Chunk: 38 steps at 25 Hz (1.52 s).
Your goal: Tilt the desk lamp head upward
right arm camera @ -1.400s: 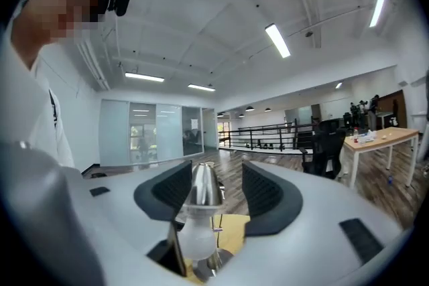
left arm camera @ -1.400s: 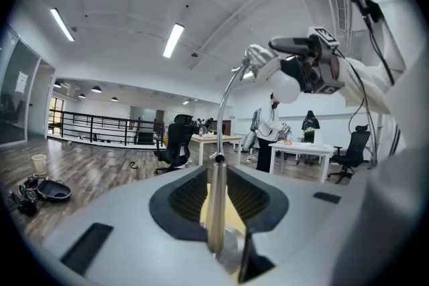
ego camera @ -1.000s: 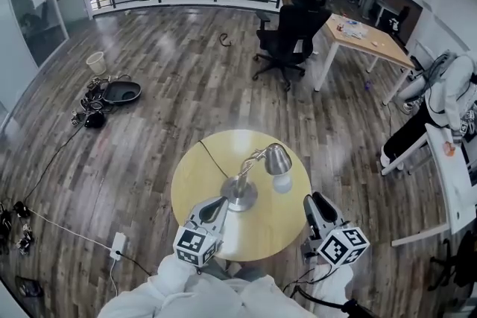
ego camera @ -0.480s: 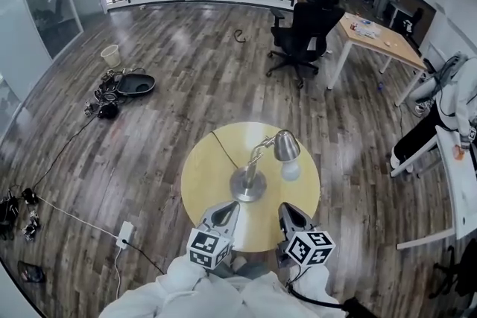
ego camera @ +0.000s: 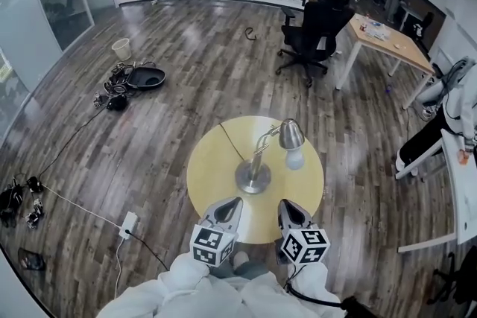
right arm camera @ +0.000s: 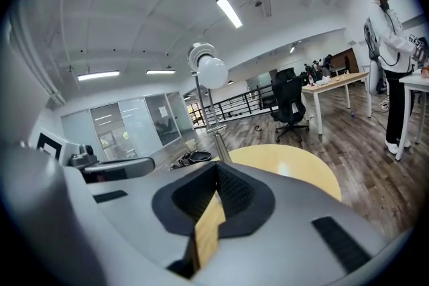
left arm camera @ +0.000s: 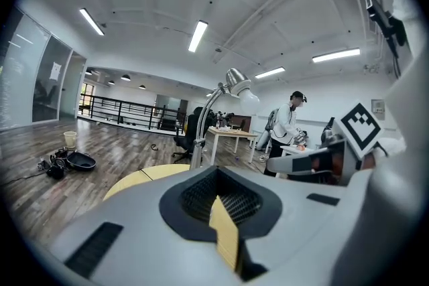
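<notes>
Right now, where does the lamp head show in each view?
Head view: lamp head, right of centre.
Left gripper view: lamp head, above centre.
Right gripper view: lamp head, upper left of centre.
Shared landmark: the round yellow table beneath it.

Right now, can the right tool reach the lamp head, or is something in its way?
Probably yes. The right tool is shut at the near edge of the round table, and only bare tabletop lies between it and the lamp head. To grip the head, it would have to open first.
</notes>
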Each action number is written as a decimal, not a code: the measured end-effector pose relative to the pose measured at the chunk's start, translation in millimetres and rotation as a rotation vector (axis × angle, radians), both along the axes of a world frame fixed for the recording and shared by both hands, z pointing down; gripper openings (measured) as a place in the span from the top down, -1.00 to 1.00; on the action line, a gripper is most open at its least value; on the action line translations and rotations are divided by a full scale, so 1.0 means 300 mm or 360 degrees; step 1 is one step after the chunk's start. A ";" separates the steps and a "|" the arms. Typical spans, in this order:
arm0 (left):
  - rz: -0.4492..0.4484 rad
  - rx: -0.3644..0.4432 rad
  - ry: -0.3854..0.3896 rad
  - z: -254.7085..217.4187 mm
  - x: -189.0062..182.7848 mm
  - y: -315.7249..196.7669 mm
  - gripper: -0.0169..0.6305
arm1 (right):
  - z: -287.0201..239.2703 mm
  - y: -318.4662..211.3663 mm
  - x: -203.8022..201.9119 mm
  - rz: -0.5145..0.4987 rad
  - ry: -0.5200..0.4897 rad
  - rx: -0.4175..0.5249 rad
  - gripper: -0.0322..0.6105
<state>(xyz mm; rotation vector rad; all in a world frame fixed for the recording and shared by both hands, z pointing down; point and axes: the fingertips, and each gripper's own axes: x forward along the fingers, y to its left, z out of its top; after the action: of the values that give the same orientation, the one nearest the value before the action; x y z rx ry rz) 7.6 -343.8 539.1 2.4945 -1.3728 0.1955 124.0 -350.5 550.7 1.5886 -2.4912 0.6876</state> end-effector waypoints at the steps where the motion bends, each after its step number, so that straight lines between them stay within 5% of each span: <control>1: 0.0000 0.0001 -0.0002 -0.005 -0.004 0.014 0.94 | -0.003 0.013 -0.008 0.0002 0.0002 0.0006 0.86; 21: 0.0077 -0.0039 0.0072 0.013 -0.151 0.451 0.94 | -0.003 0.511 -0.169 0.0225 0.0037 0.0036 0.86; 38: 0.0023 -0.0016 0.0046 -0.021 -0.109 0.463 0.94 | -0.057 0.503 -0.136 0.0191 0.0110 0.0129 0.86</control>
<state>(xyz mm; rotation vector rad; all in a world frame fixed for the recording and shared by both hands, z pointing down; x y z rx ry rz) -25.2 -204.8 532.7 2.4898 -1.3398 0.1680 83.1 -199.6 533.4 1.7708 -2.4198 0.5415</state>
